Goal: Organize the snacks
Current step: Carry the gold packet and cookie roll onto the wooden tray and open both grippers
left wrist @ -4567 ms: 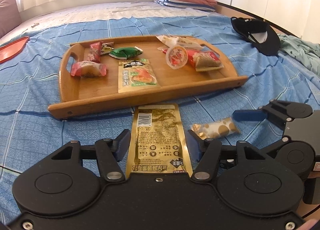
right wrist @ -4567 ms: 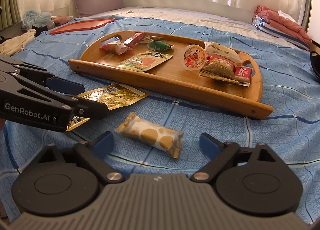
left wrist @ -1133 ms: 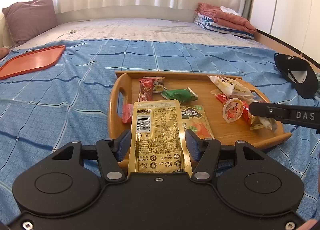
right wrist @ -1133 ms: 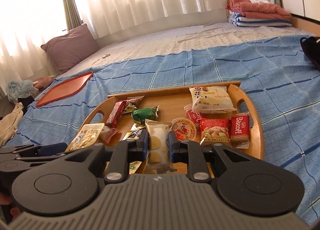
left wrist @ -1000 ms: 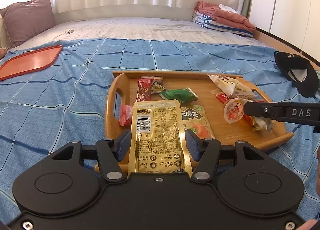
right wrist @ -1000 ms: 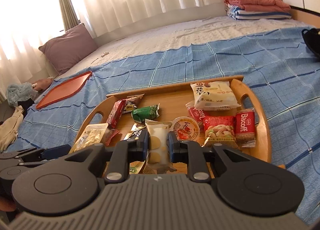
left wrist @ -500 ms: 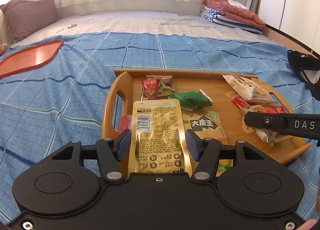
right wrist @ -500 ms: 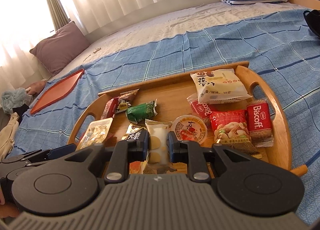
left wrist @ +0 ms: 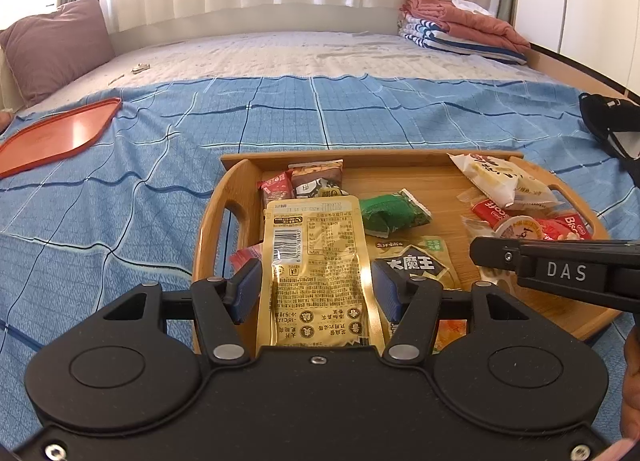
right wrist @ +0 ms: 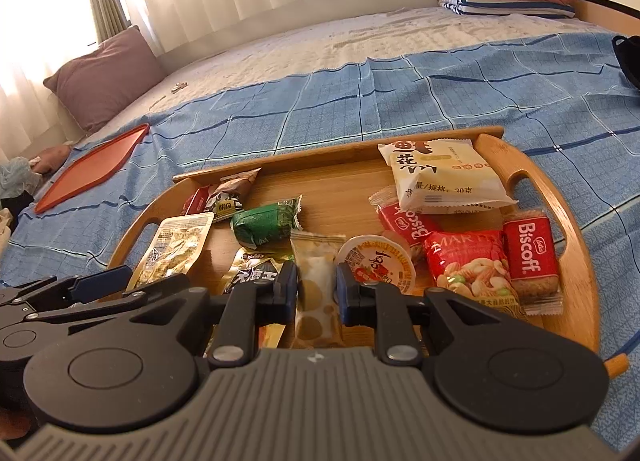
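A wooden tray (left wrist: 208, 221) lies on the blue checked bedspread and holds several snack packets; it also shows in the right wrist view (right wrist: 576, 245). My left gripper (left wrist: 316, 289) is shut on a flat gold pouch (left wrist: 316, 261) and holds it over the tray's left end. My right gripper (right wrist: 316, 289) is shut on a pale packet with gold dots (right wrist: 316, 293) and holds it over the tray's middle, above a round jelly cup (right wrist: 376, 261). In the left wrist view the right gripper's finger (left wrist: 560, 269) reaches in from the right. The gold pouch shows in the right wrist view (right wrist: 176, 245).
In the tray lie a green packet (right wrist: 264, 221), a white bag (right wrist: 440, 177), red Biscoff packets (right wrist: 528, 253) and a nut packet (right wrist: 468, 269). An orange lid (left wrist: 56, 137) lies far left on the bed. A black cap (left wrist: 612, 125) lies right. Folded laundry (left wrist: 460, 29) sits at the back.
Both grippers have moved forward and lower over the tray, each still holding its packet. The tray looks nearer and larger in both views.
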The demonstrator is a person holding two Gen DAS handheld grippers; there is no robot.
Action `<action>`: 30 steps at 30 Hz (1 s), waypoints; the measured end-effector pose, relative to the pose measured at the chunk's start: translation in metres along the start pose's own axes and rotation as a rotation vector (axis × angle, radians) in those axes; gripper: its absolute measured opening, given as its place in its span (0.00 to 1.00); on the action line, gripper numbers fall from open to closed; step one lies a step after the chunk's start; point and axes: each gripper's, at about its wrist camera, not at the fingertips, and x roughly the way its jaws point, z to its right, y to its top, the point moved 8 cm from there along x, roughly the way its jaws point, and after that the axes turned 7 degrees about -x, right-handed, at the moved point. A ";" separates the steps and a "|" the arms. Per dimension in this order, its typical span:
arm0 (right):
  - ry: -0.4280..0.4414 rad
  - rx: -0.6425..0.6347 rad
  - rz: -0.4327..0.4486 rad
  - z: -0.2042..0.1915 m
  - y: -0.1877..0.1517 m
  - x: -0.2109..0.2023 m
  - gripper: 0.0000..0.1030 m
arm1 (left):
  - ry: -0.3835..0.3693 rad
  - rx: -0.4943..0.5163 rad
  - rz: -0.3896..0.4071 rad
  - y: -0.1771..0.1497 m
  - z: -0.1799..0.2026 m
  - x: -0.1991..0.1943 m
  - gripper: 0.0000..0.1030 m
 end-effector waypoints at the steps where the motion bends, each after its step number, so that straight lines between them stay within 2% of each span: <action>1: -0.001 -0.002 -0.001 0.000 0.000 0.001 0.25 | 0.000 0.002 0.001 0.000 0.000 0.000 0.56; 22: -0.012 -0.003 -0.014 0.001 -0.006 0.011 0.25 | -0.002 0.007 0.001 -0.005 -0.002 0.006 0.58; 27: -0.012 -0.001 -0.014 0.001 -0.006 0.011 0.28 | 0.001 0.006 -0.004 -0.006 -0.003 0.007 0.59; 28: -0.012 -0.002 -0.013 0.000 -0.007 0.011 0.30 | 0.001 0.008 -0.003 -0.007 -0.003 0.007 0.59; 30: -0.013 -0.007 -0.013 0.000 -0.007 0.010 0.46 | 0.004 0.007 -0.006 -0.007 -0.003 0.007 0.63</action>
